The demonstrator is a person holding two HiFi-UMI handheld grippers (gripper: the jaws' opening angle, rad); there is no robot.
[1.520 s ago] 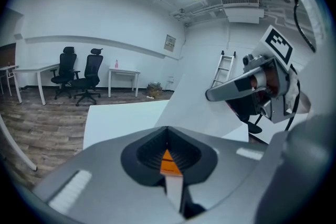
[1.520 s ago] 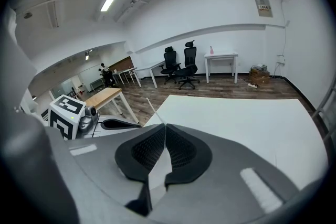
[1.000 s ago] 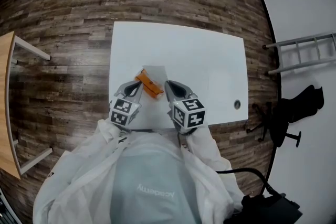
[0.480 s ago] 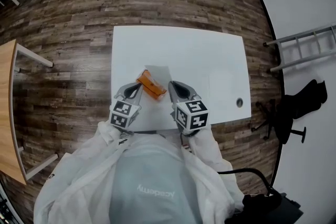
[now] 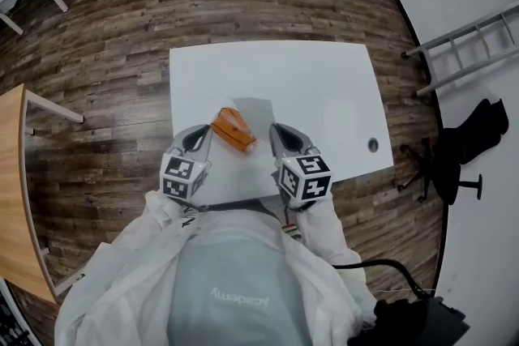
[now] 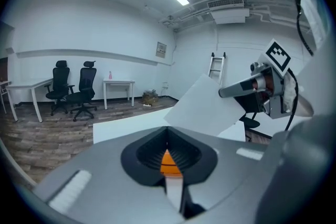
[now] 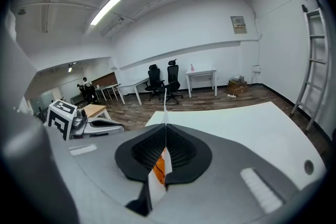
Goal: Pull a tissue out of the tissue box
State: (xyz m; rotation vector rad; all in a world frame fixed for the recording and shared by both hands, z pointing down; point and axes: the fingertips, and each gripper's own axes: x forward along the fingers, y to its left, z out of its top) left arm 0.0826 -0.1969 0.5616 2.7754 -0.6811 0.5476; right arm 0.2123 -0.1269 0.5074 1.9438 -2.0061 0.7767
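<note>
Tissue is standing out a little wider beside the right gripper than it was a second ago, and that gripper is now sitting slightly further out from the box. The left gripper is keeping its place on the box's other side. The head camera has tipped too, so the table is sitting differently in view; I am not reading more change than that.

I am holding the right gripper's jaws pressed together on the tissue. In the right gripper view its thin white edge is running straight up out of the closed jaws, with the orange box showing just behind and below them. I am keeping the left gripper's jaws clamped on the box: in the left gripper view an orange wedge with a white strip under it is sitting right in the nip.

From the left gripper, the tissue is rising ahead and to the right as a flat, smooth white sheet, tilted, its far corner meeting the right gripper's tip. The box is lying between the two grippers, just ahead of both, orange and set at a slant on the white table. The tissue is spreading from the box away from me, just left of the right gripper's tip.
</note>
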